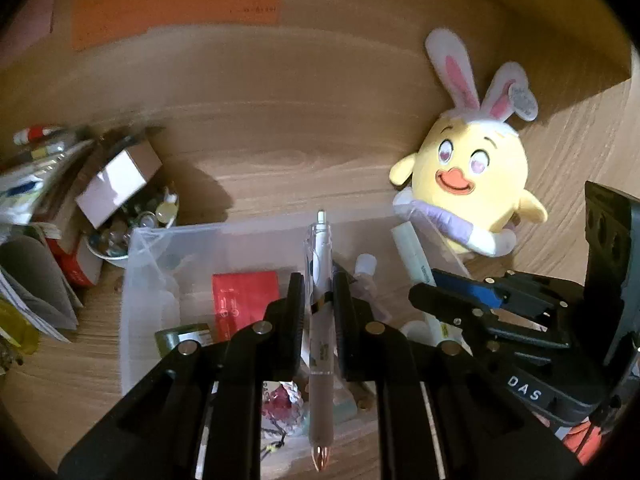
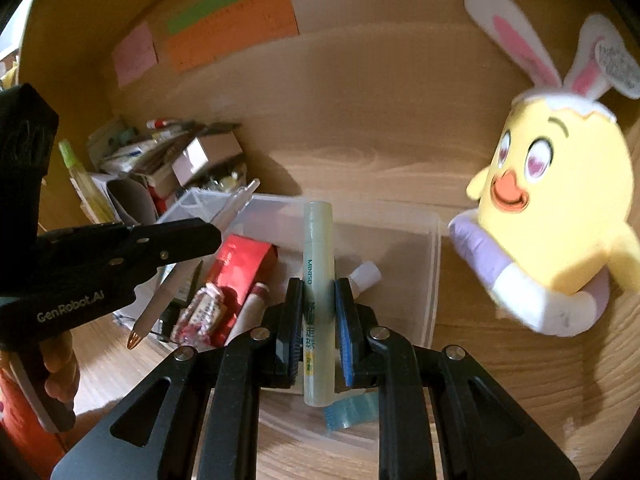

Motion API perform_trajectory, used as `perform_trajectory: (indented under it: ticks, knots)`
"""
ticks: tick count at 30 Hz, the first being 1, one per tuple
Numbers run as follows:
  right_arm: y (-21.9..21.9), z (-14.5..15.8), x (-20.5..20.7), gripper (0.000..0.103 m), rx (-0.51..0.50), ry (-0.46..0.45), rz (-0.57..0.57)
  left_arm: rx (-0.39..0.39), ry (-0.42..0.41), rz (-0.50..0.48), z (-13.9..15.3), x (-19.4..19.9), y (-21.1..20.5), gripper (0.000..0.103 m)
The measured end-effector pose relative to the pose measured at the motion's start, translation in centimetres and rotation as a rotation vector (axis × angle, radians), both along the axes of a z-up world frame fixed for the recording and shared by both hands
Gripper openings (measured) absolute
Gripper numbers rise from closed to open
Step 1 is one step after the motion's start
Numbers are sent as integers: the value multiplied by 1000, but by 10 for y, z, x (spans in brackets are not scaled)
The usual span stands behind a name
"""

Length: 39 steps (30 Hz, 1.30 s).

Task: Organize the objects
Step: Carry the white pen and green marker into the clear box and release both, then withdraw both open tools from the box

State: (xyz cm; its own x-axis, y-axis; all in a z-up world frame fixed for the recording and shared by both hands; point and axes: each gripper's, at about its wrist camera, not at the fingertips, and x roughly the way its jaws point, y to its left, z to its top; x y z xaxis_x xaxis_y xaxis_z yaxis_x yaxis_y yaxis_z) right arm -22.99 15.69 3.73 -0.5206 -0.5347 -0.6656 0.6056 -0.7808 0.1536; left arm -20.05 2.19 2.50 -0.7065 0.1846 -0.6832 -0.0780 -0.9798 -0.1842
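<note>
A yellow plush chick [image 1: 470, 184] is sitting beyond the clear plastic bin [image 1: 132, 280]. Above the bin, the left gripper [image 1: 319, 292] is clamping a pen [image 1: 319, 280], the right gripper [image 2: 318, 304] a pale-green MINISO tube [image 2: 318, 280].

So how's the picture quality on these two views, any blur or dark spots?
Left wrist view: the pen in the left gripper is sharp, the clutter pile at left smears, and the foreground is dim. Right wrist view: the MINISO tube is crisp, the plush chick is blurred; both views bend the wood grain.
</note>
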Motion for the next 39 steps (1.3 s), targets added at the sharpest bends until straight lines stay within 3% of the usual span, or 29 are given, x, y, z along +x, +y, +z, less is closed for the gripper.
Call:
perform_trajectory:
  ticks: [12, 35, 37, 38, 39]
  knots:
    - [-7, -12, -8, 15, 72, -10, -35, 32, -72, 3, -20, -11, -3, 13]
    - [4, 9, 14, 15, 85, 36, -42, 53, 2, 36, -1, 56, -20, 14]
    - [8, 11, 21, 15, 77, 36, -40, 49, 12, 39, 1, 62, -21, 19]
    - [9, 12, 23, 16, 73, 37, -39, 47, 20, 45, 2, 65, -22, 27]
    - [11, 14, 27, 24, 67, 37, -36, 46, 27, 49, 3, 68, -23, 34]
